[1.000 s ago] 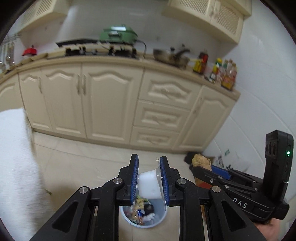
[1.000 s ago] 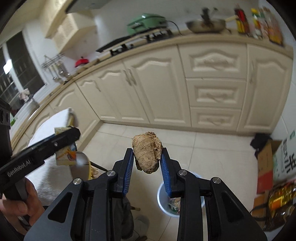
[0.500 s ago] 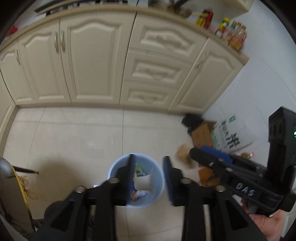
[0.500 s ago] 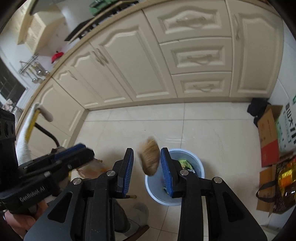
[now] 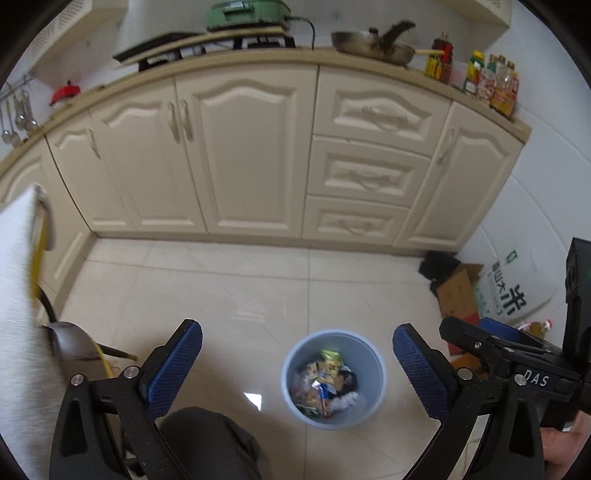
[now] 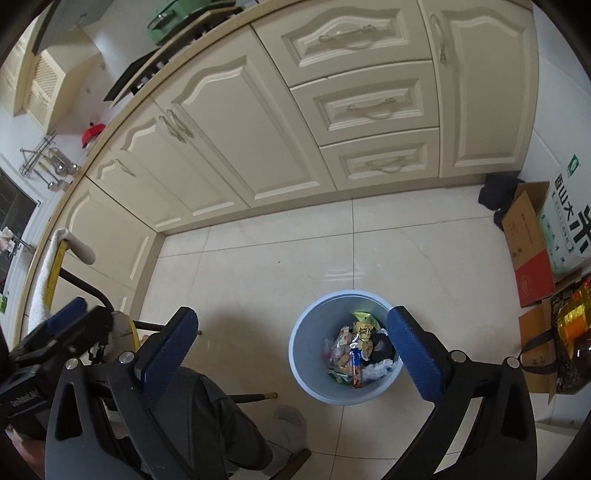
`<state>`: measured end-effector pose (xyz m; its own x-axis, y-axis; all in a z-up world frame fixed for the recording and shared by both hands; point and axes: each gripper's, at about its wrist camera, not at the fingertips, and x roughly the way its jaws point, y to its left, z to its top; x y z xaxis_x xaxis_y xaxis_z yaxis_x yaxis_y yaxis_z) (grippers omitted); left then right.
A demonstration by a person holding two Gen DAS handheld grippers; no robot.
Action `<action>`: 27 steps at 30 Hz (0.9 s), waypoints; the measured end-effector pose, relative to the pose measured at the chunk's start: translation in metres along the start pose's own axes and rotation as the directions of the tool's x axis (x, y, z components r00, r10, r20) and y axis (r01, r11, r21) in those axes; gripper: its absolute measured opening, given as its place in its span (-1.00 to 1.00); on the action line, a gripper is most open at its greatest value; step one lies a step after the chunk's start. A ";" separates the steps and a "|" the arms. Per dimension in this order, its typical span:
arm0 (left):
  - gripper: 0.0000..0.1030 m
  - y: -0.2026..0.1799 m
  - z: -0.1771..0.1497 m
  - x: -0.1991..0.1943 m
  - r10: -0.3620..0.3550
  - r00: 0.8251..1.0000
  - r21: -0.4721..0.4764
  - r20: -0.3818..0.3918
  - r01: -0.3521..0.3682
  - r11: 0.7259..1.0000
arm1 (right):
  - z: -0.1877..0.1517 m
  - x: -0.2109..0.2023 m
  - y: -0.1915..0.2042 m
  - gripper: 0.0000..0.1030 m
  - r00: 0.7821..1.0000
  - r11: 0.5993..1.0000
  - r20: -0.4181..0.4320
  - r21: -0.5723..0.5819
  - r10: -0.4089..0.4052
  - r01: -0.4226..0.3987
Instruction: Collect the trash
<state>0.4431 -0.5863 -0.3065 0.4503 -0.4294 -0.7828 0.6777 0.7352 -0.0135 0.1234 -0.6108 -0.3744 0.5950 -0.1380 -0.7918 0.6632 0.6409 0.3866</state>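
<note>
Nearest the cameras, both hand-held grippers point steeply down at a kitchen floor. The left gripper [image 5: 297, 363] has just been opening and now stands at its widest, blue pads far apart, nothing between them. The right gripper [image 6: 291, 349] has likewise just been opening; it too is spread wide and holds nothing. A person's dark trouser leg [image 6: 218, 417] shows below the fingers.

Just beyond the fingertips, on the pale floor tiles [image 5: 229, 280], stands a round light-blue waste bin [image 5: 295, 354], upright and open-topped. The trash [image 6: 356, 349] lies inside it: a loose heap of crumpled wrappers, snack packets and some white and dark scraps. It fills only the bottom of the bin.

Judging by its look, this trash is light, soft and crinkly, and the foil packets are probably slippery; a pinch on a folded edge or a bunched corner would likely hold best. The bin looks like thin, light plastic, easy to tip, and best taken by its rim.

Further off, to the right, cardboard boxes [image 6: 528, 236] and a printed white sack [image 6: 570, 218] sit against the wall. At the back, cream cabinets [image 5: 236, 155] run under a counter carrying a green appliance [image 5: 243, 14], a pan [image 5: 373, 46] and bottles [image 5: 487, 81].
</note>
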 end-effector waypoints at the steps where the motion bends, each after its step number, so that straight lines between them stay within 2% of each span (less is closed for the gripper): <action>1: 0.98 0.000 -0.001 -0.007 0.005 1.000 -0.002 0.015 -0.005 1.000 | 0.000 -0.006 0.005 1.00 1.000 1.000 0.007 -0.003 0.004 -0.004; 4: 0.98 0.006 -0.003 -0.040 0.008 0.997 -0.019 0.079 -0.006 1.000 | 0.003 -0.020 0.021 1.00 0.999 1.000 0.031 -0.018 0.022 -0.022; 6: 0.98 0.015 -0.019 -0.072 0.018 0.992 -0.031 0.122 -0.014 0.999 | 0.004 -0.036 0.041 1.00 0.997 0.998 0.060 -0.043 0.039 -0.037; 10: 0.99 0.034 -0.031 -0.133 0.071 0.973 -0.062 0.218 -0.059 0.996 | 0.006 -0.066 0.090 1.00 0.988 0.990 0.114 -0.108 0.104 -0.091; 13: 0.99 0.059 -0.066 -0.185 0.109 0.954 -0.103 0.280 -0.083 0.991 | 0.001 -0.088 0.133 1.00 0.976 0.976 0.149 -0.175 0.158 -0.132; 16: 0.99 0.074 -0.089 -0.233 0.171 0.930 -0.154 0.327 -0.126 0.980 | -0.007 -0.107 0.174 1.00 0.962 0.956 0.174 -0.241 0.211 -0.166; 17: 0.99 0.083 -0.116 -0.257 0.192 0.920 -0.166 0.341 -0.143 0.976 | -0.011 -0.114 0.190 1.00 0.956 0.948 0.181 -0.263 0.231 -0.180; 20: 0.99 0.093 -0.151 -0.296 0.256 0.893 -0.195 0.371 -0.195 0.961 | -0.021 -0.128 0.228 1.00 0.938 0.921 0.182 -0.317 0.293 -0.226; 25: 0.99 0.098 -0.208 -0.364 0.380 0.832 -0.284 0.404 -0.281 0.917 | -0.039 -0.147 0.282 1.00 0.917 0.876 0.177 -0.403 0.357 -0.263; 27: 0.99 0.092 -0.225 -0.379 0.421 0.807 -0.308 0.413 -0.311 0.899 | -0.048 -0.155 0.304 1.00 0.909 0.857 0.173 -0.436 0.378 -0.273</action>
<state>0.2043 -0.2381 -0.1508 0.8892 -0.2537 -0.3807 0.2899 0.9562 0.0397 0.2114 -0.3585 -0.1565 0.8705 -0.0143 -0.4919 0.2079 0.9167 0.3412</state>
